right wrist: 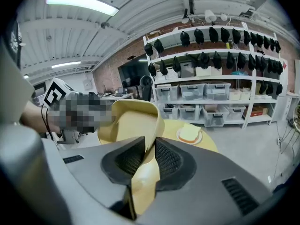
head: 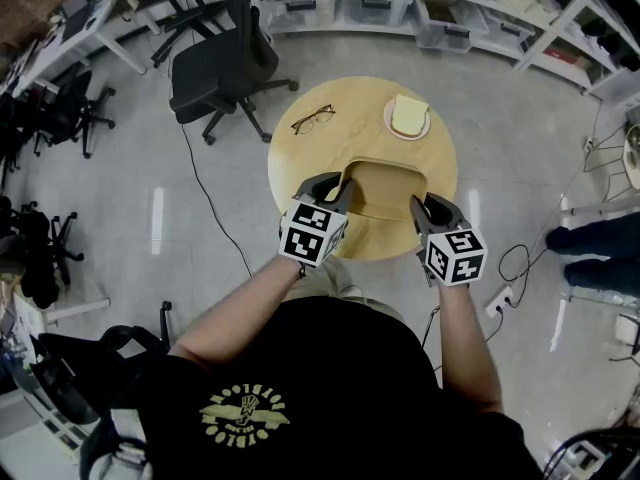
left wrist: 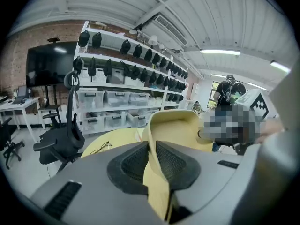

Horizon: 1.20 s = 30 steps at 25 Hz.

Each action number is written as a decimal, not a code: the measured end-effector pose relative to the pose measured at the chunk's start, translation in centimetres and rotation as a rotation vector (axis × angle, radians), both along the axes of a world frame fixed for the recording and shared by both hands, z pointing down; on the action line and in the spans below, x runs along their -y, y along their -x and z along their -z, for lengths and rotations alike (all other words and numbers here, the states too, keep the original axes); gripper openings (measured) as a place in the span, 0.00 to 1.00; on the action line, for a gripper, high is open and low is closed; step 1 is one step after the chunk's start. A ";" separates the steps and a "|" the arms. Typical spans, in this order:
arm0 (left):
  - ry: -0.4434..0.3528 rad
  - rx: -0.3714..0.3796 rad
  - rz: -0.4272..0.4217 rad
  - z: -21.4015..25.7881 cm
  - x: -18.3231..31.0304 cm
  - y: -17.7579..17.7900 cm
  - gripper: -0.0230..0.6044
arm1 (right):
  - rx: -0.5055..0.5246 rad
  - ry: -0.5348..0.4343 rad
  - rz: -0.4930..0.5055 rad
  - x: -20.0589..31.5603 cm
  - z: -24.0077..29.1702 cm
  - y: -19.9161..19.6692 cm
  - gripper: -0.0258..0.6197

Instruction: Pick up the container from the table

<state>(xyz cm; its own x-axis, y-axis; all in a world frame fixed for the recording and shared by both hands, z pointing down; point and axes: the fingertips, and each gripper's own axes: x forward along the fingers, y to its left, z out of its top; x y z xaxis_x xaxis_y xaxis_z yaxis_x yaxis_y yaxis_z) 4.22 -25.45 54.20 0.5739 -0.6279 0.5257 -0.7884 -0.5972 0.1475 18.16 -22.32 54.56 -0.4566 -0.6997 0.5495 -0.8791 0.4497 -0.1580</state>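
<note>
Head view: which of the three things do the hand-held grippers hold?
The yellow container, its rim pinched on both sides; the glasses and the plate lie untouched.

What you can't see around the container [head: 385, 183]
Your left claw [head: 338, 186] and right claw [head: 430, 206] cover its near corners, and it hides the front part of the counter [head: 320, 153]; its underside stays unseen. What lies on the plate [head: 407, 118] is too small to name. A person's legs [head: 595, 253] are cut off at the right edge.
</note>
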 end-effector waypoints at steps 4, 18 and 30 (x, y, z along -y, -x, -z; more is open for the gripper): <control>-0.064 -0.018 0.022 2.8 -0.2 0.4 0.13 | 0.009 -0.061 0.010 -0.2 2.8 0.4 0.17; -0.255 -0.066 0.044 12.5 -1.0 1.0 0.12 | 0.007 -0.260 0.019 -1.3 12.4 0.9 0.16; -0.389 -0.109 0.059 19.4 -1.8 1.8 0.11 | 0.014 -0.389 0.034 -2.5 19.1 1.6 0.17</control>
